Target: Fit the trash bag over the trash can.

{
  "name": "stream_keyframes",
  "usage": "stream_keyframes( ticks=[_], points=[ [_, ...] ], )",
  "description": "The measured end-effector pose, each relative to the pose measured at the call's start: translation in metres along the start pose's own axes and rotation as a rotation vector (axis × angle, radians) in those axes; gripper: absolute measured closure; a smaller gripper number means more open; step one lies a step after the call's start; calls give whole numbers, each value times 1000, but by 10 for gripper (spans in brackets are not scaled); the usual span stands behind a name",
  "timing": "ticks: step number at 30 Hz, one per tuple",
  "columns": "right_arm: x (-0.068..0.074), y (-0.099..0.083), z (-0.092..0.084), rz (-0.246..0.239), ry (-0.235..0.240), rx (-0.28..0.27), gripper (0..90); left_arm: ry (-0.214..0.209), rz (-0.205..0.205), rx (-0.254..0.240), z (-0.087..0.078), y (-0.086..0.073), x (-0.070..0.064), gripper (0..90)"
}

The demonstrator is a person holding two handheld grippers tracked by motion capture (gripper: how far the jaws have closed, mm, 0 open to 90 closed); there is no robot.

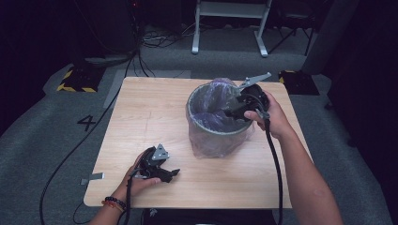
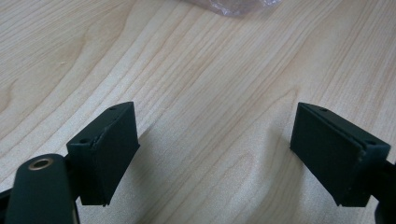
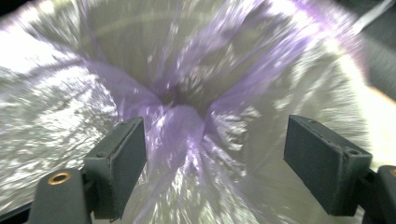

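In the high view, the bin (image 1: pixel 218 123) with its purple bag (image 1: pixel 220 89) stood far right; the right gripper (image 1: pixel 234 110) reached over its rim. In the left gripper view, the left gripper (image 2: pixel 215 154) rested open over the table (image 2: pixel 196 84). In the right gripper view, the jaws gaped, the bag's fold between them, ungripped.

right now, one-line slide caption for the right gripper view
Open black fingers of the right gripper over the crinkled translucent purple plastic bag.

Table (image 1: pixel 155 112): light wood, on grey floor. Grey bin (image 1: pixel 217 123) at centre-right, lined with a translucent purple bag (image 1: pixel 213 117) that spills over the rim. Right claw (image 1: pixel 231 112) at the bin's 2 o'clock rim, pointing inside. Left claw (image 1: pixel 174 174) rests on the table at the bin's 7 o'clock, well apart from it.
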State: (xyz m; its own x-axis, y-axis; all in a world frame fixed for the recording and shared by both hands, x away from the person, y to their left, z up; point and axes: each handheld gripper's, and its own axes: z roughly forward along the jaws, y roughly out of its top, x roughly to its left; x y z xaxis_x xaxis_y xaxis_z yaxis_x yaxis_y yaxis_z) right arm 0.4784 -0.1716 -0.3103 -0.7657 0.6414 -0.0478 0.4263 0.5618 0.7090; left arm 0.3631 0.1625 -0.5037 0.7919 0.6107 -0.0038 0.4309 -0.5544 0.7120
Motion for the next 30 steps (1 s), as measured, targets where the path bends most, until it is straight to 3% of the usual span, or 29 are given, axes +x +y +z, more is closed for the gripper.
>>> stream_keyframes(
  ticks=[4,9,13,20,27,30],
  points=[
    [-2,-10,-24,10,3,-105,210,0,0,0,0,0,0,149],
    [-1,-27,-48,-2,8,-174,203,-1,-1,0,0,0,0,149],
    [2,-45,-63,-24,-31,-206,195,-8,2,2,1,1,1,146],
    [14,-87,-73,-61,-105,-197,182,-16,9,3,2,2,1,142],
    [14,-130,-72,-33,-96,-190,176,-25,13,3,3,3,2,141],
    [14,-149,-65,-37,-116,-154,175,-26,13,3,3,3,2,141]
  ],
)
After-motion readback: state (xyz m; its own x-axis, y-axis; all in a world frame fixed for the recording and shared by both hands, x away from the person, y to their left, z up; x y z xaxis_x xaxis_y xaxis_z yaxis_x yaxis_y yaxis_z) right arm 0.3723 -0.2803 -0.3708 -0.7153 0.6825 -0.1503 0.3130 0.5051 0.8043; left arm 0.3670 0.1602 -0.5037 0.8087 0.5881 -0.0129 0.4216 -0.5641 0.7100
